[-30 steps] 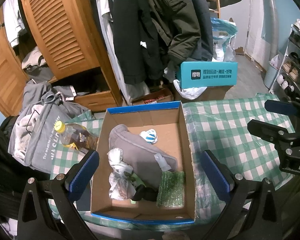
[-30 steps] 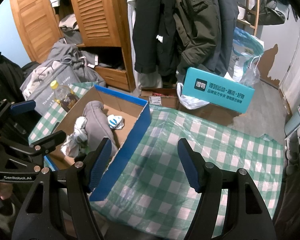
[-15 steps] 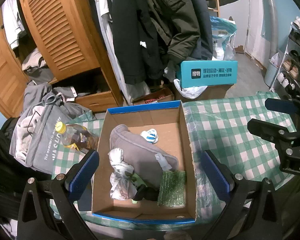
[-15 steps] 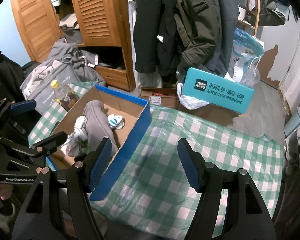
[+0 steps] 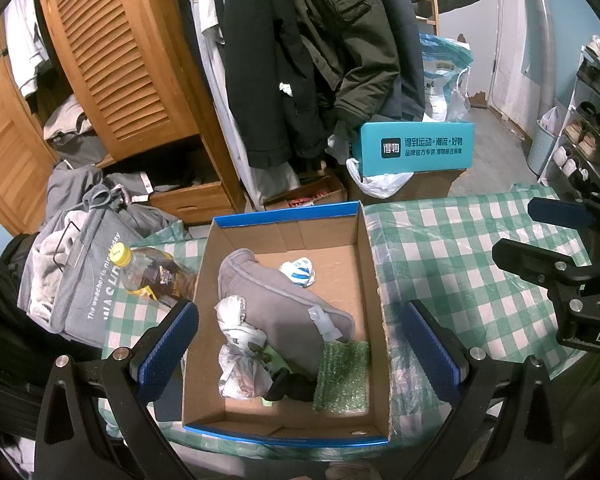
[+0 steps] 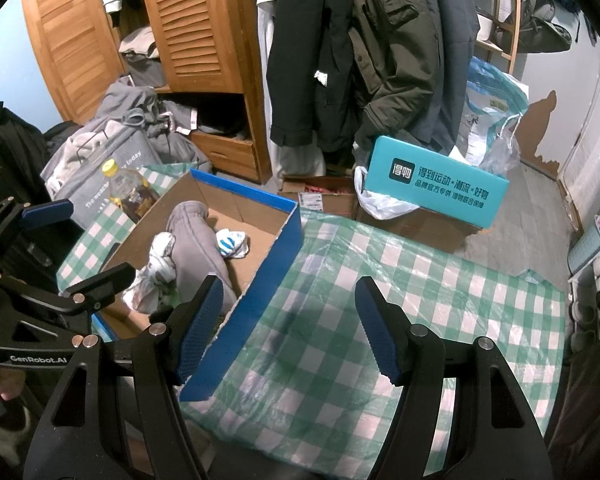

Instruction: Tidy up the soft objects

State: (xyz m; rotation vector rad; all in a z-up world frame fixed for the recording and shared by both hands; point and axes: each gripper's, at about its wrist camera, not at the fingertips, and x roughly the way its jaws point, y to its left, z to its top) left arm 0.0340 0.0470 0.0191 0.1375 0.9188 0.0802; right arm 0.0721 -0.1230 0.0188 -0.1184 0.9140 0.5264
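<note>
A blue-rimmed cardboard box (image 5: 288,220) (image 6: 260,280) sits on the green checked tablecloth (image 5: 460,248) (image 6: 340,320). Inside lie a grey soft pouch (image 5: 276,300) (image 6: 192,240), a white-blue crumpled wad (image 5: 299,272) (image 6: 230,243), a knotted grey-white plastic bag (image 5: 240,356) (image 6: 156,272), a green bubble-wrap pad (image 5: 344,374) and a black item (image 5: 290,386). My left gripper (image 5: 296,352) is open and empty above the box's near end. My right gripper (image 6: 288,328) is open and empty over the cloth, right of the box.
A yellow-capped bottle (image 5: 152,276) (image 6: 130,192) lies left of the box. A grey bag with clothes (image 5: 80,264) sits beyond the table's left edge. A teal box (image 5: 416,148) (image 6: 432,184), hanging coats (image 5: 308,60) and a wooden wardrobe (image 5: 120,60) stand behind.
</note>
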